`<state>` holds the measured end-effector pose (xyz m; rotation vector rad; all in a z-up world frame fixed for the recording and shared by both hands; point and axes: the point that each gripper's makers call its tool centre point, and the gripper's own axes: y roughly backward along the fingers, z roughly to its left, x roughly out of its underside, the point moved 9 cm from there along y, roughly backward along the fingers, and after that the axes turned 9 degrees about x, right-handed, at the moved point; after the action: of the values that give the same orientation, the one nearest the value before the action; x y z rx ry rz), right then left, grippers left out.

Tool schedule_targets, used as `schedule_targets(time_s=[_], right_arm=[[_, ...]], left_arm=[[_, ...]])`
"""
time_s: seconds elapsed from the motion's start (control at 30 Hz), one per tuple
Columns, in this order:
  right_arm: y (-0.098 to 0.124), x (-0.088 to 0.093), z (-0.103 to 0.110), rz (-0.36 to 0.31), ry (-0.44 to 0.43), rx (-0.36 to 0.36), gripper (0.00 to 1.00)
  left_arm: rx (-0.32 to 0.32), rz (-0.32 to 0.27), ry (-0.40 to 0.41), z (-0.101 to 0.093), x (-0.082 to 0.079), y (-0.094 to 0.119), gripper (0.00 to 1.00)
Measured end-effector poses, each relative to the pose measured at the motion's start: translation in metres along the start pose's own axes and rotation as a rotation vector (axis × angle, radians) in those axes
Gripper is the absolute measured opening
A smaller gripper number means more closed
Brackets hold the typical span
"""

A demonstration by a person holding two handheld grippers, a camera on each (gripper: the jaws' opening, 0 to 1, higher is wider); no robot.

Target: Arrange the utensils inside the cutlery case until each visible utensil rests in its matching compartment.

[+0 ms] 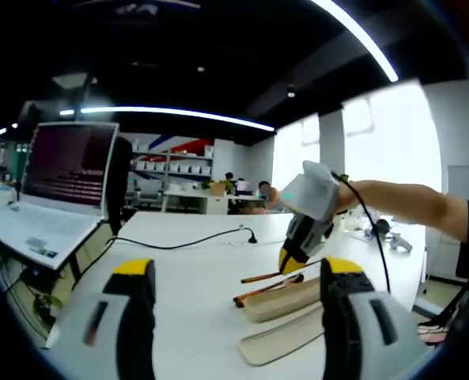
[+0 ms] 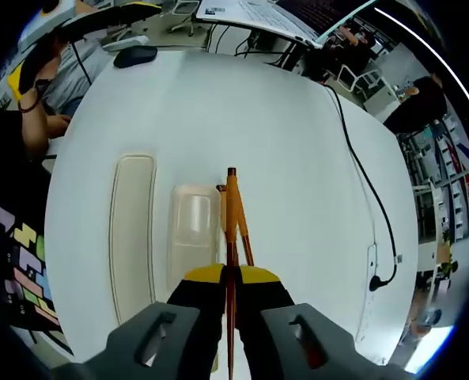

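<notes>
Where right gripper (image 2: 229, 277) clamps chopsticks (image 2: 232, 214), lower ends hidden, case (image 2: 193, 229) beside.

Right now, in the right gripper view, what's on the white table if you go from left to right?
Lid → cutlery case → chopsticks held in the right gripper → black cable.

White table (image 2: 297, 158) with case (image 2: 193, 229), lid (image 2: 131, 229)

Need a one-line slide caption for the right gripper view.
Right gripper shut on chopsticks above the open cutlery case, lid alongside.
</notes>
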<state>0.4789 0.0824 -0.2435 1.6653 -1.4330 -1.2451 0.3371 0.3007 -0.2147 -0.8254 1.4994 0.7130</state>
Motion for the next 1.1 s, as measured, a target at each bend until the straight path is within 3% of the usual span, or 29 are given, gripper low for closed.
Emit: schedule_targets(time_s=[0.2,0.27,0.4,0.63,1.1], right_arm=[[-0.003,0.005,0.008,0.014,-0.009,-0.035,0.03],[-0.007,0.000,-0.002,0.017,-0.009,-0.046,0.03],[-0.012,-0.003,-0.002,0.011,0.012,-0.080,0.03],[-0.019,-0.005,-0.002,0.022,-0.030,-0.135,0.03],[-0.027,-0.001,-0.003,0.028,-0.060,-0.159,0.03]], left_arm=[[0.000,0.006,0.003,0.001,0.001,-0.001,0.91],[0.000,0.005,0.003,0.001,0.001,-0.001,0.91],[0.000,0.007,0.002,-0.001,0.002,-0.001,0.90],[0.001,0.009,0.002,-0.001,0.003,-0.002,0.90],[0.002,0.024,0.010,0.002,0.005,-0.006,0.89]])
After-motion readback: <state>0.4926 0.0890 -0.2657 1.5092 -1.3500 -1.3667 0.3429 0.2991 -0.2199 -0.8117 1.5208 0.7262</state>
